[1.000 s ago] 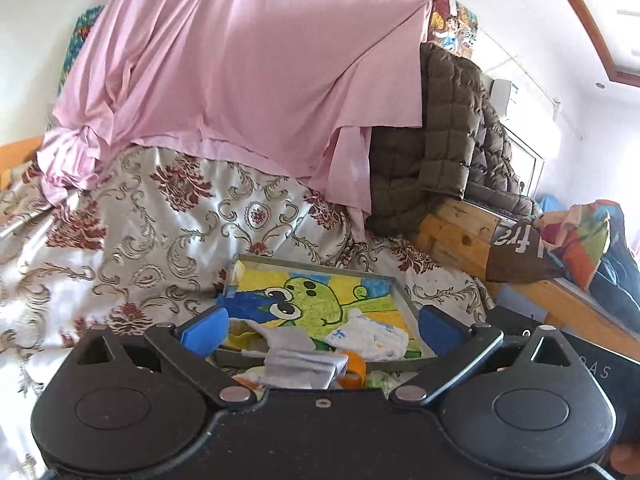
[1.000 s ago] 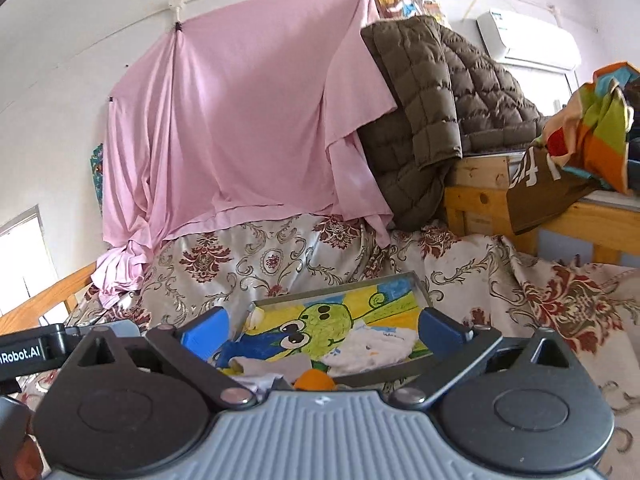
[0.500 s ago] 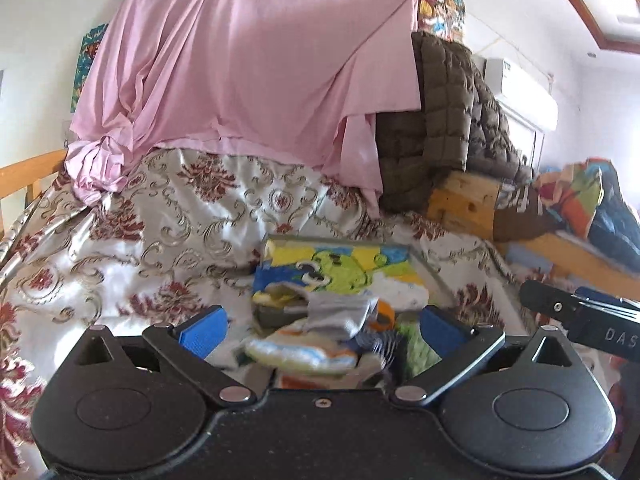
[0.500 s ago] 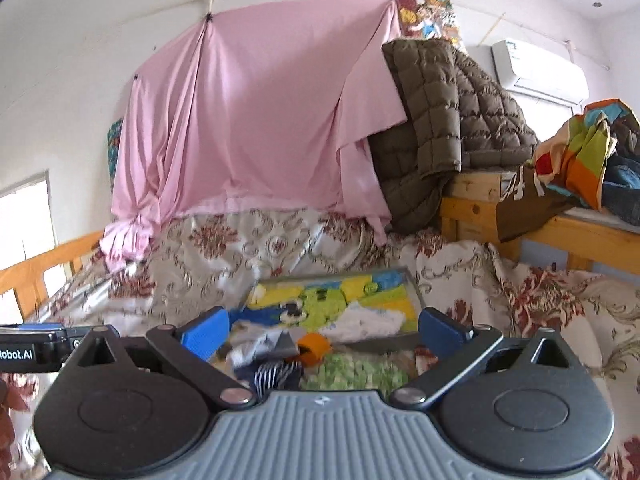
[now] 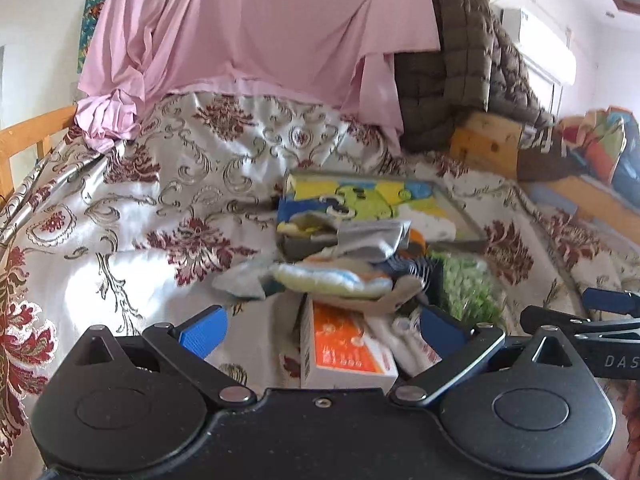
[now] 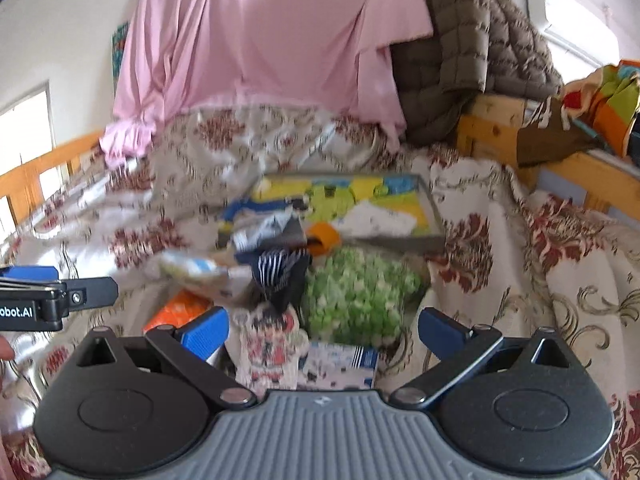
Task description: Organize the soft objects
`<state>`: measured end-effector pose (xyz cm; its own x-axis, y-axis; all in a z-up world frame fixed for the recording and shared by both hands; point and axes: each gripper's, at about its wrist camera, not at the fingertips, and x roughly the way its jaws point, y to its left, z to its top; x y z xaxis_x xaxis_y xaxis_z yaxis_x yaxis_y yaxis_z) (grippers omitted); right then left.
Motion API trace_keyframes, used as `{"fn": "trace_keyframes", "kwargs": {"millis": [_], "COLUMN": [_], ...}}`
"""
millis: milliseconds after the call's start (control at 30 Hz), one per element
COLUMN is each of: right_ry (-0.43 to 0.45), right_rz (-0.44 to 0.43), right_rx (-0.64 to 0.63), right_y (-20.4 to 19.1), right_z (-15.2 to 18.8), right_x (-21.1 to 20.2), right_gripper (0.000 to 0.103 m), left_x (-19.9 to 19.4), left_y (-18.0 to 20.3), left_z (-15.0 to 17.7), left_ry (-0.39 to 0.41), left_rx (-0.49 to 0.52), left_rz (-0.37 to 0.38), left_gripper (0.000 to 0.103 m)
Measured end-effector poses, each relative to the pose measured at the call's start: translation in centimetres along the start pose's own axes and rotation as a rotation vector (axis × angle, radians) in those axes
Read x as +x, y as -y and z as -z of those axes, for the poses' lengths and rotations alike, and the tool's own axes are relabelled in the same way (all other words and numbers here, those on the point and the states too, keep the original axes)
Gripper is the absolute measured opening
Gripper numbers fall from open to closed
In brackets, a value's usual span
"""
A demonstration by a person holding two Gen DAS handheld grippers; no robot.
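Note:
A heap of soft things lies on the patterned bed cover: a grey sock [image 5: 370, 242], a pale yellow-and-blue cloth [image 5: 332, 278], a striped dark sock [image 6: 278, 270] and a green fluffy cloth [image 6: 358, 294]. Behind them is a tray with a green cartoon picture [image 5: 360, 198], also in the right wrist view [image 6: 344, 196], with a white cloth [image 6: 378, 220] in it. My left gripper [image 5: 320, 326] is open and empty above an orange-and-white box [image 5: 346, 354]. My right gripper [image 6: 322, 330] is open and empty above a printed cloth [image 6: 270, 344].
A pink sheet [image 5: 256, 24] and a brown quilted jacket [image 5: 460, 80] hang behind the bed. Wooden bed rails stand at the left [image 6: 36, 172] and right [image 6: 576, 168]. A colourful bag [image 6: 612, 104] lies on the right frame.
Both grippers have tilted down and drawn back from the tray. The heap, the orange box and the printed cloth have come into view below them. Both stay open.

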<state>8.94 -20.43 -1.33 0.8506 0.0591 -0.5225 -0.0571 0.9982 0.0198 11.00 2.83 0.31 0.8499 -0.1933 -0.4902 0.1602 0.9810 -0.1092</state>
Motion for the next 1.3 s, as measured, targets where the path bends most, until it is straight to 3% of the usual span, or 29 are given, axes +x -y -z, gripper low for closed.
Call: {"fn": "trace_keyframes", "kwargs": {"millis": [167,333,1033,1300], "right_ry": [-0.101,-0.148,-0.191,-0.166], "right_rz": [0.003,-0.005,-0.044,-0.020], "right_rx": [0.015,0.002,-0.063,-0.083], "right_y": [0.1,0.0,-1.3,-1.6], "right_z": [0.4,0.7,0.9,1.1], "right_x": [1.7,2.4,3.6,4.1], "right_gripper": [0.103,0.103,0.103,0.103], "left_x": [0.9,1.9,3.0,4.4], "left_y": [0.2,0.0,-0.3,0.5], "left_z": [0.4,0.6,0.5,0.2], "left_ry": [-0.051,-0.097,-0.148,-0.105], "left_rx": [0.019,-0.010,-0.072,0.004], "left_rz": [-0.024,-0.033,-0.033,-0.024], "left_gripper": [0.102,0.102,0.102,0.102]}}
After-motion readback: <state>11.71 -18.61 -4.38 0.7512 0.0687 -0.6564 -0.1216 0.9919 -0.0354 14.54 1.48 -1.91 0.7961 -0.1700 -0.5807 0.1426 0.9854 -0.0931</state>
